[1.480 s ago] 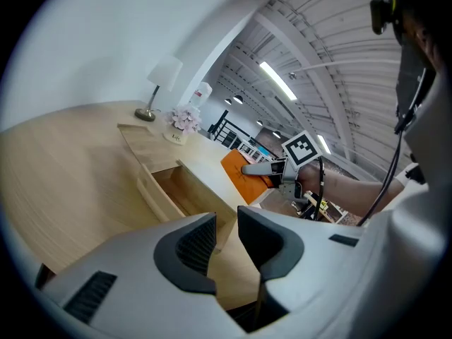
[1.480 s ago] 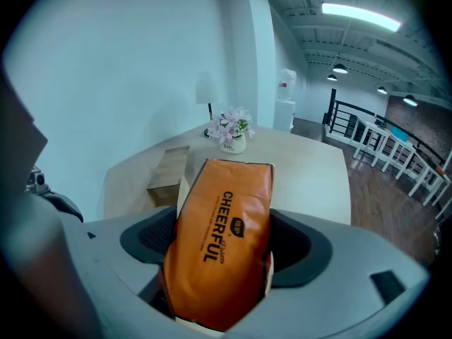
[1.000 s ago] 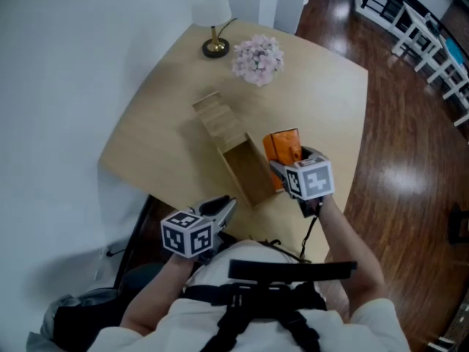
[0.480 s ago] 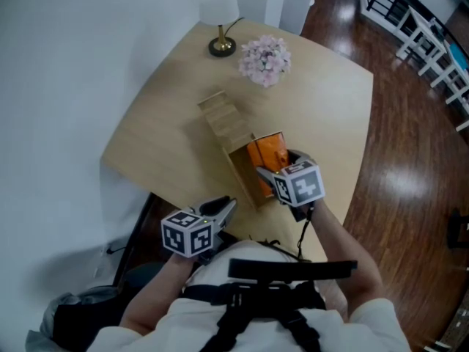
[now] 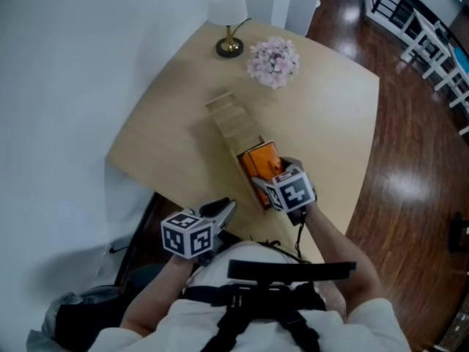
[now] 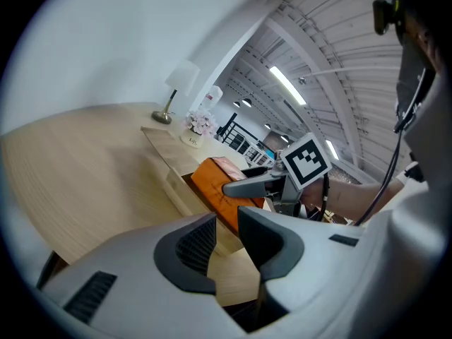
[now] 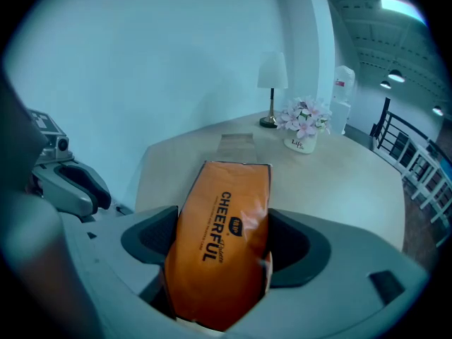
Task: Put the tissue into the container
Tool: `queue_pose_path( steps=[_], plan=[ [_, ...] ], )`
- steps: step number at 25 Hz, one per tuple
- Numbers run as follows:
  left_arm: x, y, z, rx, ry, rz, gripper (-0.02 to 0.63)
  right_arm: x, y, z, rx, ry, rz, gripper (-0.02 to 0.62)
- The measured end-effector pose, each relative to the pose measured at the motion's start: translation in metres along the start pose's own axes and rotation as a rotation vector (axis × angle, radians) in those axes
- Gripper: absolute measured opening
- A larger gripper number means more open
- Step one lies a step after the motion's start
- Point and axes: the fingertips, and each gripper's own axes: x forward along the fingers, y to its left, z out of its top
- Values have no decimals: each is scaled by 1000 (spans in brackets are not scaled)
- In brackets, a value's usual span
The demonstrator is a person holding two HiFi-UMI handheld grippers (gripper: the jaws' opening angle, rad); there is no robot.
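Observation:
An orange tissue pack (image 5: 259, 161) lies tilted over the open end of the long wooden container (image 5: 241, 169), with its far end down between the walls. My right gripper (image 5: 264, 180) is shut on the pack's near end; in the right gripper view the pads (image 7: 293, 242) press both sides of the tissue pack (image 7: 220, 232). The left gripper view shows the pack (image 6: 215, 182) and the right gripper (image 6: 248, 186) above the container's wall (image 6: 178, 186). My left gripper (image 5: 226, 208) hovers at the table's near edge, its jaws narrowly apart and holding nothing (image 6: 227, 221).
The container's slid-out lid (image 5: 228, 111) extends toward the far side. A pot of pink flowers (image 5: 273, 61) and a lamp (image 5: 229, 46) stand at the back of the round table (image 5: 168, 134). The person's body and harness (image 5: 289, 271) are below; wooden floor lies to the right.
My right gripper carried the orange pack left and down, from beside the container's right wall to over its open end. The left gripper has stayed where it was.

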Motion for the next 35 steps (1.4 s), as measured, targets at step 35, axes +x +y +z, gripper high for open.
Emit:
queue_pose_path(
  steps=[35],
  plan=[
    [-3,17,5,-14,8,0,86,45,6,-15,-115,78,25,422]
  ],
)
